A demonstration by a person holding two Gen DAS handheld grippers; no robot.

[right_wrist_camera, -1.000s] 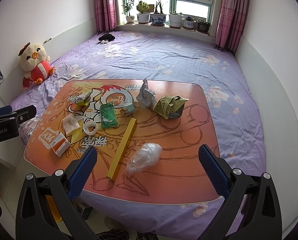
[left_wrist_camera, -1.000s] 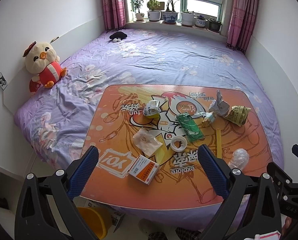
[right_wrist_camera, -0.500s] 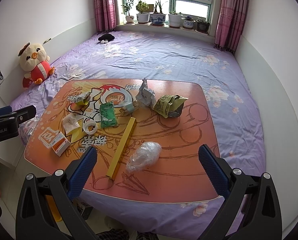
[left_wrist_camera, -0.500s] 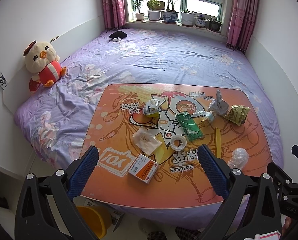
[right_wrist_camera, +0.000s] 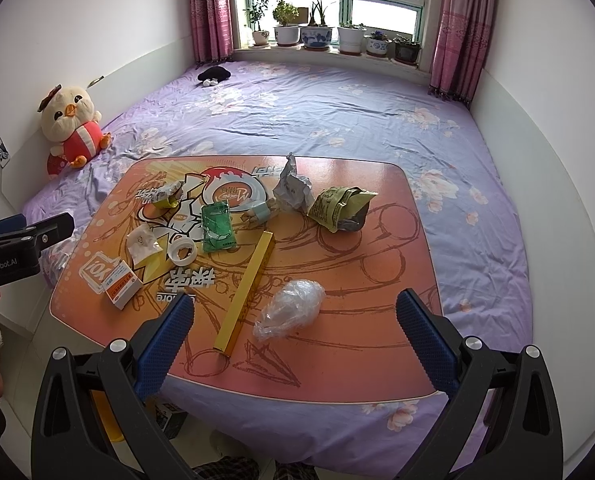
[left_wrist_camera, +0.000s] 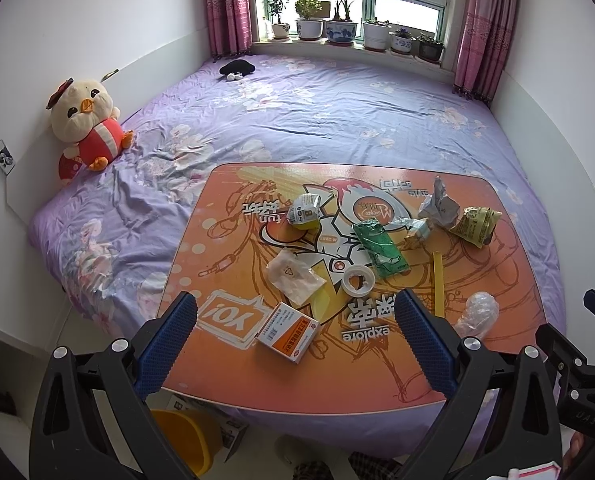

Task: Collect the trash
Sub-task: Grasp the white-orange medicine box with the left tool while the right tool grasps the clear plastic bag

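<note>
Trash lies scattered on an orange cartoon-print table (left_wrist_camera: 225, 320) (right_wrist_camera: 377, 280) on the bed. There is an orange-and-white box (left_wrist_camera: 288, 331) (right_wrist_camera: 122, 284), a tape roll (left_wrist_camera: 359, 279) (right_wrist_camera: 182, 253), a green packet (left_wrist_camera: 380, 247) (right_wrist_camera: 218, 227), a clear crumpled plastic bag (left_wrist_camera: 477, 313) (right_wrist_camera: 290, 309), a yellow strip (right_wrist_camera: 247, 290), crumpled grey paper (right_wrist_camera: 293, 188) and an olive wrapper (right_wrist_camera: 339, 208). My left gripper (left_wrist_camera: 295, 340) is open and empty above the table's near edge, over the box. My right gripper (right_wrist_camera: 295, 340) is open and empty, above the near edge by the plastic bag.
A yellow bin (left_wrist_camera: 185, 440) stands on the floor under the table's near left corner. A plush chick (left_wrist_camera: 87, 120) leans on the left wall. Purple bedding (left_wrist_camera: 337, 112) surrounds the table. Potted plants (right_wrist_camera: 317, 36) line the windowsill.
Both views have shifted only slightly; the table sits a touch nearer. Both grippers stay open and empty.
</note>
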